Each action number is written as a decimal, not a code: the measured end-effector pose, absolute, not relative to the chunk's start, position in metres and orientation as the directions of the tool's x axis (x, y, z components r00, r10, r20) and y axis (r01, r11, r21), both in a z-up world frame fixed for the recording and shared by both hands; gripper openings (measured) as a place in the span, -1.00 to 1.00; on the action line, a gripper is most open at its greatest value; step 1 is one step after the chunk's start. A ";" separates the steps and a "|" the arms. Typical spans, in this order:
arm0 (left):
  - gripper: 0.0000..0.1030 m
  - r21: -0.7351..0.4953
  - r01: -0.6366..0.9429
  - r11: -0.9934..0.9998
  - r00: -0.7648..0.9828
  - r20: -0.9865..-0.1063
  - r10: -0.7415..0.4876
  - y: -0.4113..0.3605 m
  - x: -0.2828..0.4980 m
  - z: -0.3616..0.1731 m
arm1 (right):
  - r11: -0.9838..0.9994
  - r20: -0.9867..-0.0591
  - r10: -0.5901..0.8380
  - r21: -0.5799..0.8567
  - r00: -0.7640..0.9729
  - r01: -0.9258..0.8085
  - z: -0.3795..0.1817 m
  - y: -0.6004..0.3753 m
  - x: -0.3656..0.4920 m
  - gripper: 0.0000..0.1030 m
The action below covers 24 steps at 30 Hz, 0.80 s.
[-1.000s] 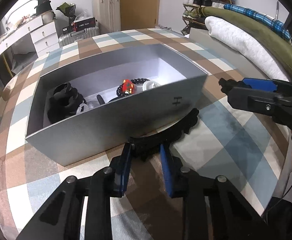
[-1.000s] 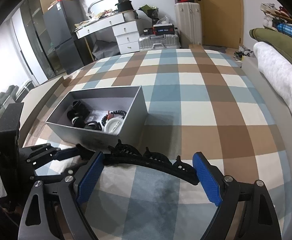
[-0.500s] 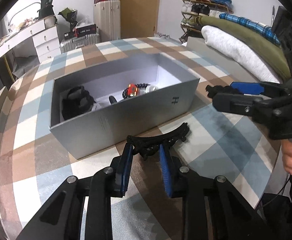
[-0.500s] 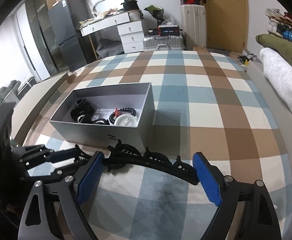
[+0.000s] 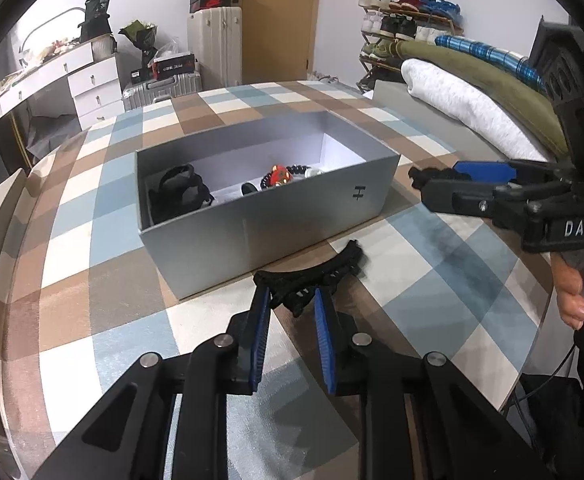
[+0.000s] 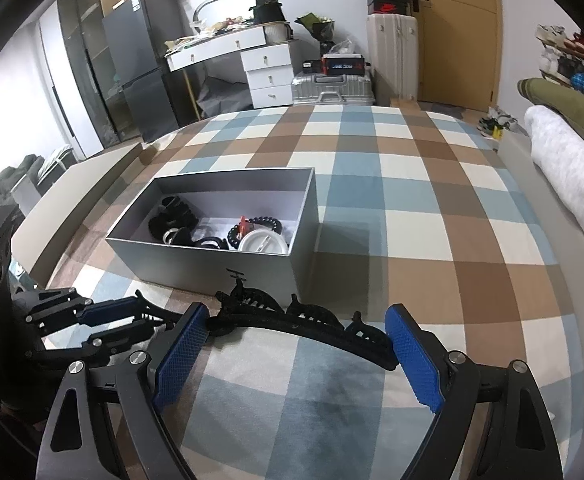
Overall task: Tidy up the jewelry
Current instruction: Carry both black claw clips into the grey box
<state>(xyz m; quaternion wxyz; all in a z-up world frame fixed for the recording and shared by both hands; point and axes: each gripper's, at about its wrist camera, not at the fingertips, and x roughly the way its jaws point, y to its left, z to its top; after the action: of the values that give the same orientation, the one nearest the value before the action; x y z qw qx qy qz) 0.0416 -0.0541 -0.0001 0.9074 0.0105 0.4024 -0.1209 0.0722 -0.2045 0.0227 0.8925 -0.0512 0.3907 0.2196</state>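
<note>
Grey box (image 5: 268, 224) with white inside, black headband (image 6: 315, 320), blue pads (image 6: 411, 360) on black grippers, brown-blue-cream checked cloth (image 6: 411, 208) on the bench.

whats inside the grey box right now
Inside the grey box: a bunched black hair accessory at the left end, a black beaded bracelet with a red charm, and a white round lid. The box's near wall hides the floor closest to it.

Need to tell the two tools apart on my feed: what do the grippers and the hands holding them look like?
Both match: the left gripper and right gripper have black linkage arms with silver pivot bolts and blue textured pads. The right one's body bears white letters "DAS". A black cable hangs below the hand.
</note>
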 end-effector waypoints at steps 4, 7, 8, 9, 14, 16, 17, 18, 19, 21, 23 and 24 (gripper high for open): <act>-0.79 -0.070 0.242 0.968 0.655 -0.724 -0.216 -0.056 0.040 0.002 | 0.894 -0.719 0.361 0.087 0.594 -0.439 0.023 -0.204 0.072 0.75; -0.79 -0.074 0.244 0.967 0.651 -0.726 -0.220 -0.055 0.040 0.000 | 0.895 -0.718 0.362 0.090 0.595 -0.436 0.024 -0.205 0.072 0.75; -0.79 -0.073 0.245 0.967 0.652 -0.726 -0.220 -0.055 0.039 0.001 | 0.895 -0.717 0.363 0.092 0.595 -0.437 0.024 -0.206 0.072 0.75; -0.79 -0.074 0.247 0.966 0.652 -0.725 -0.222 -0.054 0.038 0.001 | 0.895 -0.715 0.365 0.093 0.596 -0.436 0.025 -0.206 0.072 0.75; -0.79 -0.078 0.265 0.961 0.661 -0.711 -0.240 -0.055 0.030 0.006 | 0.896 -0.711 0.367 0.096 0.599 -0.434 0.027 -0.208 0.072 0.75; -0.79 -0.079 0.272 0.959 0.666 -0.704 -0.247 -0.054 0.026 0.010 | 0.895 -0.709 0.369 0.098 0.600 -0.434 0.027 -0.208 0.071 0.75; -0.79 -0.079 0.274 0.958 0.668 -0.701 -0.249 -0.055 0.026 0.011 | 0.895 -0.707 0.370 0.098 0.602 -0.435 0.028 -0.208 0.071 0.75; -0.79 -0.080 0.275 0.958 0.671 -0.697 -0.251 -0.054 0.026 0.012 | 0.895 -0.705 0.373 0.100 0.604 -0.436 0.029 -0.208 0.071 0.75; -0.79 -0.083 0.276 0.957 0.674 -0.694 -0.254 -0.054 0.026 0.014 | 0.894 -0.704 0.374 0.101 0.604 -0.437 0.029 -0.208 0.070 0.75; -0.79 -0.092 0.280 0.956 0.680 -0.683 -0.265 -0.053 0.024 0.018 | 0.892 -0.698 0.380 0.102 0.607 -0.441 0.031 -0.208 0.069 0.75; -0.79 -0.094 0.280 0.955 0.689 -0.674 -0.268 -0.053 0.024 0.022 | 0.890 -0.689 0.388 0.108 0.612 -0.444 0.033 -0.209 0.068 0.75; -0.79 -0.099 0.279 0.955 0.695 -0.666 -0.272 -0.052 0.023 0.025 | 0.888 -0.682 0.397 0.115 0.614 -0.446 0.035 -0.210 0.067 0.75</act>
<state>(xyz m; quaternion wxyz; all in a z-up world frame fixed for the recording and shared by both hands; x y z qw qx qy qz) 0.0231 -0.0517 0.0248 0.9205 0.0049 0.3610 -0.1496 0.0671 -0.2097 0.0347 0.8978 -0.0330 0.3712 0.2346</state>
